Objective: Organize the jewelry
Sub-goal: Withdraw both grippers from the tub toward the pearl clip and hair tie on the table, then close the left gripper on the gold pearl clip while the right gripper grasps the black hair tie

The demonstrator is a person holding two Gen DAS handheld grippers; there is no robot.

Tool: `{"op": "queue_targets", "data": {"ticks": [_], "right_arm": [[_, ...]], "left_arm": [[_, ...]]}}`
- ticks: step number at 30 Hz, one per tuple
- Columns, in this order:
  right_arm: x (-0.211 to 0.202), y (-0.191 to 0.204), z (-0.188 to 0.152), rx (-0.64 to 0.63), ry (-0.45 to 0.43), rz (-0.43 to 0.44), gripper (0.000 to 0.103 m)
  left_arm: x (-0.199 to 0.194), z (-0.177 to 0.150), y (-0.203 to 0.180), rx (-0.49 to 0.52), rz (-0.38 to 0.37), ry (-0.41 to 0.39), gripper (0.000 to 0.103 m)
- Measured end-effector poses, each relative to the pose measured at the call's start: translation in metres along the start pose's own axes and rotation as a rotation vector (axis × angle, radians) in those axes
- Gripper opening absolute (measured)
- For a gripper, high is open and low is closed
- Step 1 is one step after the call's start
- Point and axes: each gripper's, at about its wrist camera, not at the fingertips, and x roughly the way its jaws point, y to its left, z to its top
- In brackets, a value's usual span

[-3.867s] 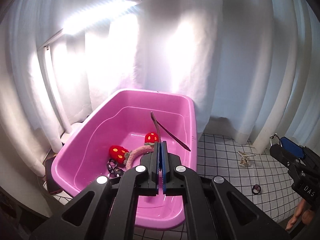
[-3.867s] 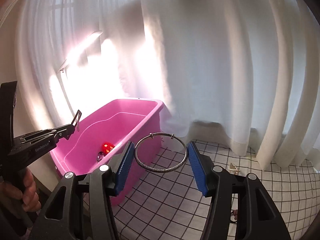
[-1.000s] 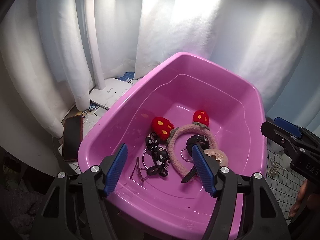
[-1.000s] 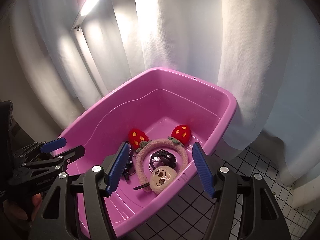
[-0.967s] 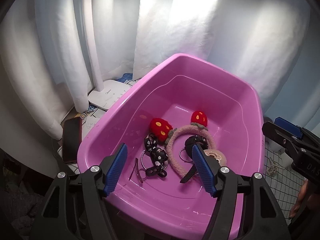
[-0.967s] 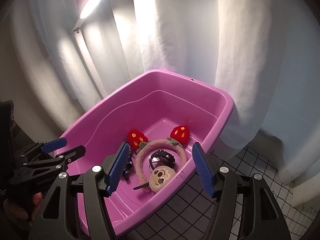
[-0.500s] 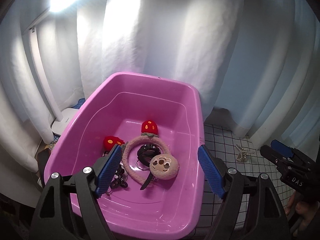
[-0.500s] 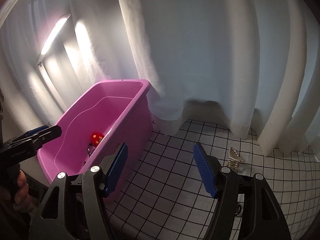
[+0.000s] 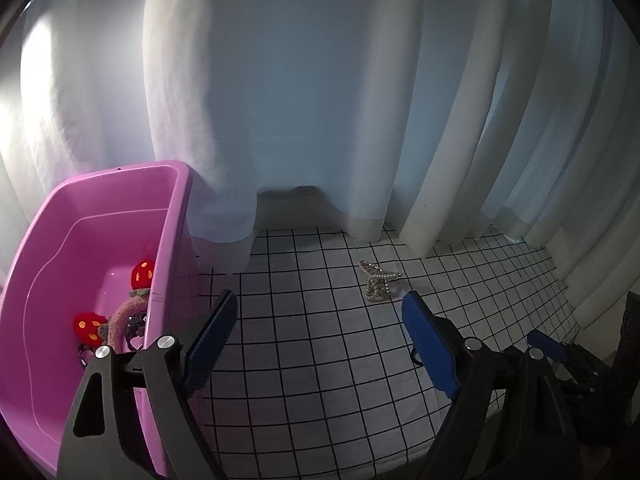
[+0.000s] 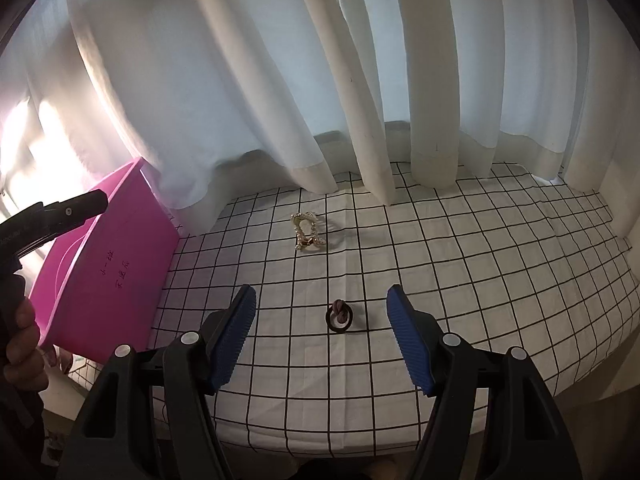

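Observation:
A pink tub (image 9: 52,232) stands at the left and also shows in the right wrist view (image 10: 100,264). It holds a strawberry headband (image 9: 136,300) and other dark pieces. A pearl hair clip (image 9: 376,284) lies on the checked cloth; it also shows in the right wrist view (image 10: 306,232). A dark hair tie (image 10: 339,317) lies just ahead of my right gripper (image 10: 322,332), which is open and empty above it. My left gripper (image 9: 320,340) is open and empty over the cloth, right of the tub.
White curtains (image 10: 360,80) hang along the back of the black-and-white checked cloth (image 10: 480,260). The cloth's front edge drops off below the grippers. The other gripper shows at the lower right of the left wrist view (image 9: 560,360).
Both grippers have swung right, away from the tub and out over the checked cloth. The bangle and the hair stick held earlier are gone from the jaws.

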Motion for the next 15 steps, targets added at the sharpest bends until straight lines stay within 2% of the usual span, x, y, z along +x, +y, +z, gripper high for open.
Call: {"op": "queue_targets", "data": {"ticks": [5, 10, 15], "right_arm": [[0.020, -0.020, -0.025, 0.046, 0.017, 0.008, 0.065], [0.042, -0.036, -0.048, 0.111, 0.012, 0.006, 0.065], [0.065, -0.033, -0.060, 0.178, -0.002, 0.001, 0.065]], "left_arm": [[0.066, -0.003, -0.025, 0.049, -0.002, 0.072, 0.083], [0.115, -0.012, -0.043, 0.116, 0.011, 0.054, 0.083], [0.154, -0.024, -0.051, 0.218, 0.009, 0.095, 0.083]]}}
